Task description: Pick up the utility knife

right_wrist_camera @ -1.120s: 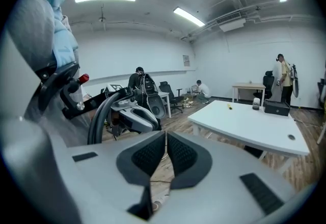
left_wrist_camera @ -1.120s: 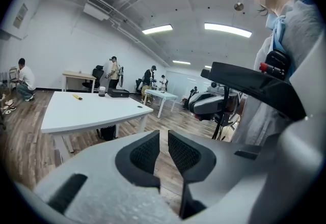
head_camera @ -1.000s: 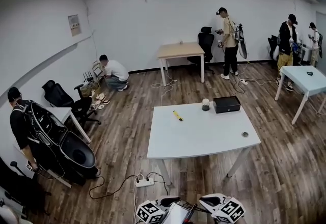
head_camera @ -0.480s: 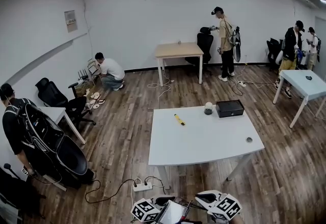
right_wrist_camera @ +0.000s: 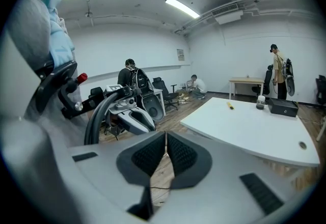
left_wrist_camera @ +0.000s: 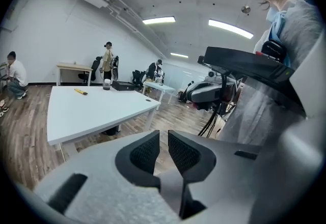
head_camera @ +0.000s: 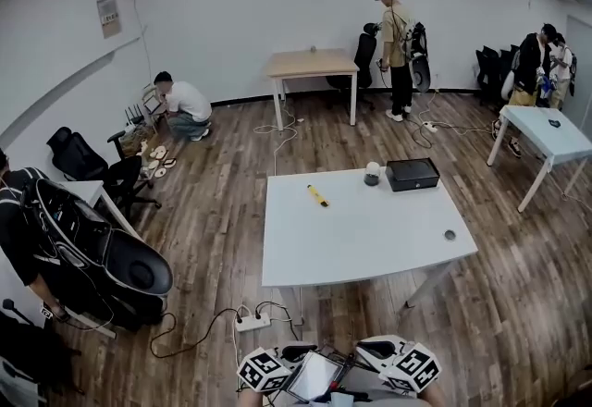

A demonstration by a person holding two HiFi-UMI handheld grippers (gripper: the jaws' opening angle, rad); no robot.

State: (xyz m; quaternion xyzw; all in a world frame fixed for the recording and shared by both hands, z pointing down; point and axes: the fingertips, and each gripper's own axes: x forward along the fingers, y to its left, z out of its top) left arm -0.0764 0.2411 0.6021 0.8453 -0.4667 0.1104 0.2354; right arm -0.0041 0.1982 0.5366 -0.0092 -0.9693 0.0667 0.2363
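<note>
The yellow utility knife lies on the white table, toward its far left part. It also shows small in the left gripper view and in the right gripper view. Both grippers are held low against the person's body, well short of the table's near edge. My left gripper has its pads drawn together with only a thin slit and nothing between them. The jaws of my right gripper meet at the tips, with nothing in them.
On the table's far right stand a black box and a small jar. A power strip with cables lies on the floor before the table. A large black bag stands at the left. Several people are about the room.
The head view has shifted: the white table now sits a little further left and nearer. Both grippers stay low by the body, still holding nothing.
</note>
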